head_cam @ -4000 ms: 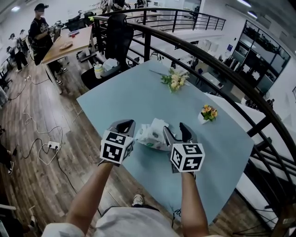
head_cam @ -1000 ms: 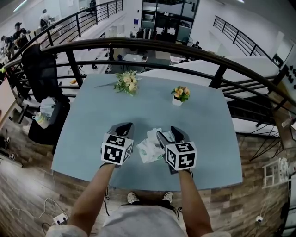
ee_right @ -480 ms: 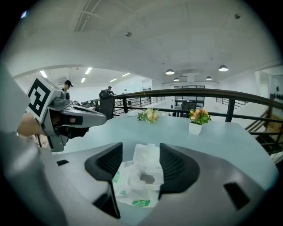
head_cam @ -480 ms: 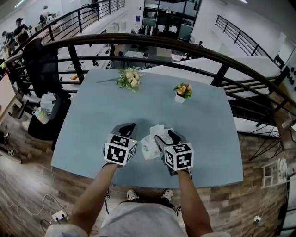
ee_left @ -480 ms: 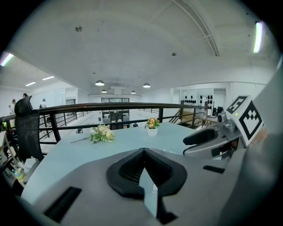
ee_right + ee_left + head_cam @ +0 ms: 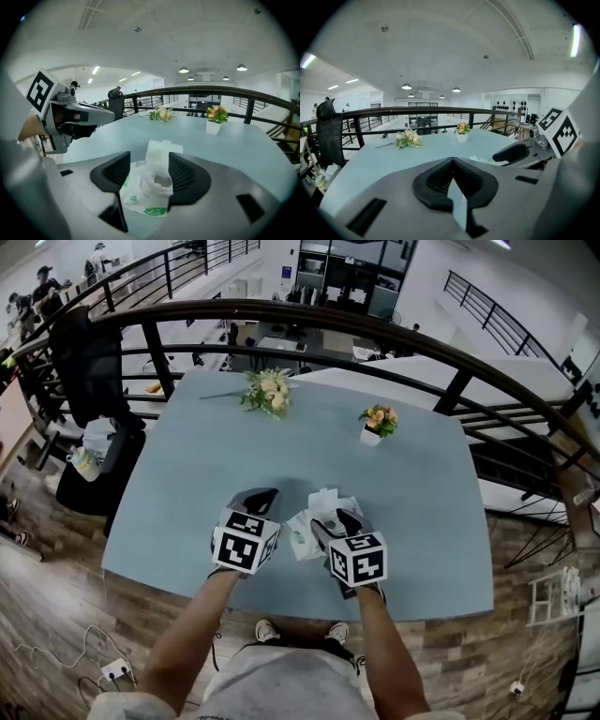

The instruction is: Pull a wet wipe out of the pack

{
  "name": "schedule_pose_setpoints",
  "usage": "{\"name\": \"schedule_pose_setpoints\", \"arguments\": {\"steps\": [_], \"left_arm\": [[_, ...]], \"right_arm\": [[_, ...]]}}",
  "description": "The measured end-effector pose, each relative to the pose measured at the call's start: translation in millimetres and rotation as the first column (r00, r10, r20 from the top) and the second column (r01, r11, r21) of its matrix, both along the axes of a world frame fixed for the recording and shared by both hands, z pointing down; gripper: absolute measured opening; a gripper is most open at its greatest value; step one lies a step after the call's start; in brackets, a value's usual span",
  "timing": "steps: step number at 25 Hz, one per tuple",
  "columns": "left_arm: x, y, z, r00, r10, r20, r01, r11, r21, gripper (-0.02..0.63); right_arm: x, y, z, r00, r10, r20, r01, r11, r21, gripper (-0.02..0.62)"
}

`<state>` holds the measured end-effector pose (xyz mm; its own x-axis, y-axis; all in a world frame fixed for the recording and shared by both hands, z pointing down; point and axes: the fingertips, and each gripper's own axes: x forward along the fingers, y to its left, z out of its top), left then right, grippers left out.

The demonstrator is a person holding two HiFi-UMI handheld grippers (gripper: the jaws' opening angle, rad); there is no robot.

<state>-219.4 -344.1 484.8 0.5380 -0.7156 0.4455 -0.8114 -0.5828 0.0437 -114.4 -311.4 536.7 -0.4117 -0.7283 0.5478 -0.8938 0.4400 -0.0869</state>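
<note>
Currently the wet wipe pack (image 6: pixel 300 538) lies on the pale blue surface (image 6: pixel 234 446) close to its near edge, between the two grippers. The right tongs (image 6: pixel 336 519) are parted wide with the pack sitting in the gap between them. In the right gripper view the pack (image 6: pixel 140 194) has its white lid (image 6: pixel 161 151) flipped up, and a crumpled tuft of wipe (image 6: pixel 158 180) shows at the opening. Whether the pads actually touch the pack I cannot tell. The left tongs (image 6: pixel 261 495) sit just to the left of the pack, and the left gripper view shows them (image 6: pixel 452 160) pressed together with nothing held. Farther back on the surface lie a loose bunch of flowers (image 6: pixel 267 390) and a small white flower pot (image 6: pixel 375 427), well apart from the pack.
</note>
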Motion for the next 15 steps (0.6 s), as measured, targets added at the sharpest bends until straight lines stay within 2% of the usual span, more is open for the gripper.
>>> {"name": "schedule_pose_setpoints", "arguments": {"steps": [15], "left_arm": [[1,-4,6,1.0,0.006,0.007,-0.006,1.0,-0.006,-0.006]], "right_arm": [[-6,5,26,1.0,-0.022,-0.005,0.022,0.998,-0.06,0.192]]}}
